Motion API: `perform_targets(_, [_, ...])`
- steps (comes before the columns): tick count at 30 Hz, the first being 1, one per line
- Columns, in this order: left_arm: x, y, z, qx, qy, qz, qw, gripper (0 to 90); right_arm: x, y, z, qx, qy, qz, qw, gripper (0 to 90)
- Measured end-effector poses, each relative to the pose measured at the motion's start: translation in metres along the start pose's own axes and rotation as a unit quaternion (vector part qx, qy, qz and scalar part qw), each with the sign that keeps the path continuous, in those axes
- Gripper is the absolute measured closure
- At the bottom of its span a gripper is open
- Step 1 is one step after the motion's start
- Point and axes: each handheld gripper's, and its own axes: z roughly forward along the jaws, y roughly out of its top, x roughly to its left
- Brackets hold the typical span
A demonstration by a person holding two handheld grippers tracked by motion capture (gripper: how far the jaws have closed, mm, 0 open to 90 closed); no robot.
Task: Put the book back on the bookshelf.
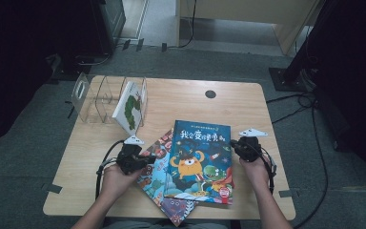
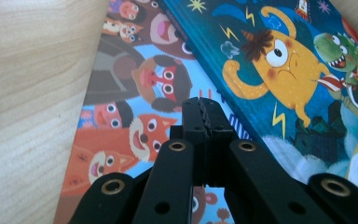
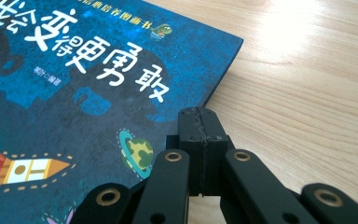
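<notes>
Two hand-held grippers, one at each side of a small stack of picture books on a wooden surface [image 1: 248, 102].

Left hand-held gripper [image 1: 145, 161]: jaws pressed fully together, nothing between them. In the left gripper view the closed tips [image 2: 203, 116] sit over the cover of the lower book, just beside the left edge of the blue book above it; whether they touch the cover cannot be told.

Right hand-held gripper [image 1: 233, 145]: jaws likewise fully together, empty. In the right gripper view the closed tips [image 3: 198, 123] stand at the right edge of the blue book, near its far right corner; contact with the edge cannot be confirmed.

Blue book [image 1: 200, 162]: hardcover, orange monster and green dinosaur on the front, white title lettering. Lies flat at the near middle of the surface, uppermost of the stack, between the two grippers.

Animal-faces book [image 1: 155, 174]: lies flat under the blue book, turned at an angle, its left part and near corner showing.

Clear book rack [image 1: 97, 98]: stands at the far left of the surface, well apart from the stack.

White book [image 1: 128, 107]: green caterpillar on the cover, leaning upright in the right end of the rack.
</notes>
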Motion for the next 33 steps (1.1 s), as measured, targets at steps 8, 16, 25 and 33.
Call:
perform_targets(8, [-0.001, -0.009, -0.005, 0.0, 0.006, -0.006, 1.0, 90.0, 0.013, 0.007, 0.011, -0.005, 0.0, -0.022, 0.9997, 90.0])
perform_targets(16, [-0.003, -0.017, -0.008, 0.002, 0.015, -0.006, 0.9999, 90.0, 0.024, 0.014, 0.025, 0.007, 0.007, -0.044, 0.999, 90.0])
perform_targets(25, [-0.014, -0.029, -0.004, 0.012, 0.011, 0.004, 0.9999, 90.0, 0.025, 0.017, 0.023, -0.006, 0.037, -0.038, 0.9985, 89.3])
perform_targets(33, [-0.027, -0.04, 0.001, 0.02, 0.007, 0.017, 0.9996, 90.0, 0.026, 0.009, 0.007, -0.021, 0.048, -0.031, 0.9981, 89.3])
